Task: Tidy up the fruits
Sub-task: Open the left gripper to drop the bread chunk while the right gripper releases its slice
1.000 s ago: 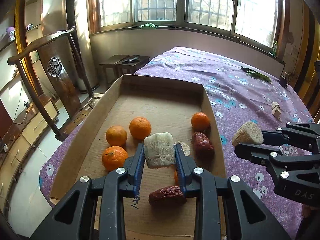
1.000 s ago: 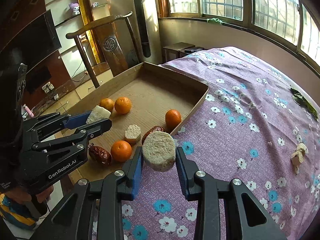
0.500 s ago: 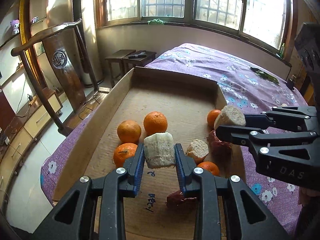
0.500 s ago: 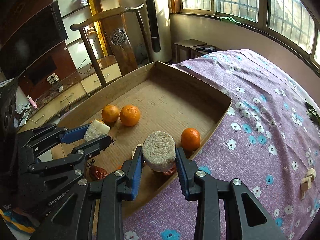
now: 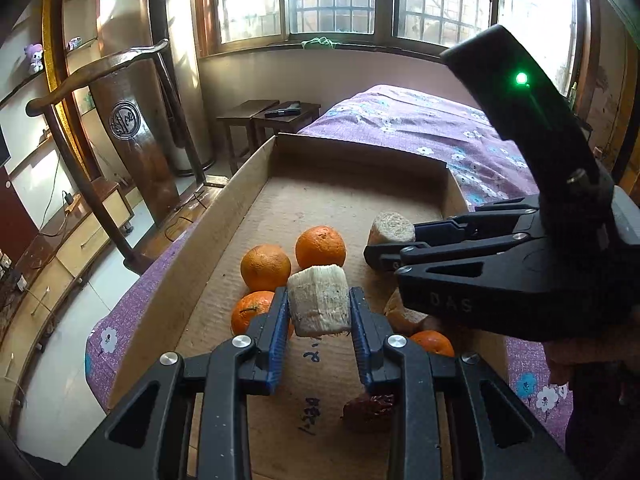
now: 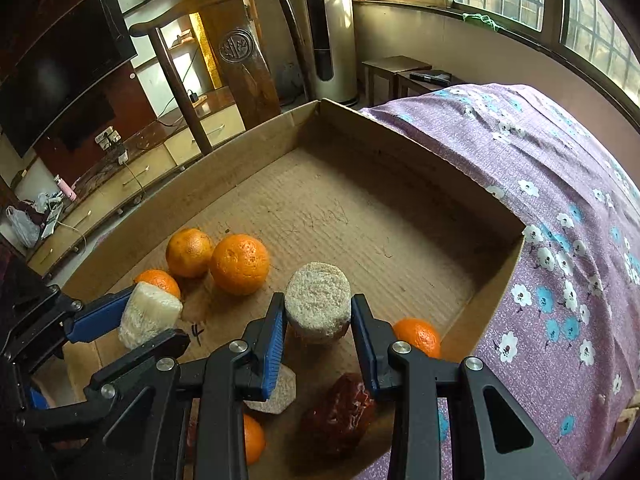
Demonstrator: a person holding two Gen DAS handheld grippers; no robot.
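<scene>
My left gripper (image 5: pixel 319 312) is shut on a pale fibrous chunk (image 5: pixel 319 305) and holds it above the cardboard box (image 5: pixel 240 196), near three oranges (image 5: pixel 320 246). My right gripper (image 6: pixel 318 316) is shut on a round beige chunk (image 6: pixel 318 304) and holds it over the box's near right part. It shows in the left wrist view (image 5: pixel 390 230), right of my left gripper. The left gripper (image 6: pixel 140 320) with its chunk shows in the right wrist view. Under the right gripper lie a third beige chunk (image 6: pixel 276 392), a red date (image 6: pixel 340 416) and oranges (image 6: pixel 418 336).
The box sits on a bed with a purple flowered cover (image 6: pixel 560 184). A wooden chair (image 5: pixel 132 128) stands left of the box. Low dark stools (image 5: pixel 268 112) stand beyond it under the windows. A second date (image 5: pixel 370 408) lies near the box's front.
Both grippers have moved forward and left over the box with their chunks. The right gripper has crossed the box's right wall and now hangs inside, close beside the left.
</scene>
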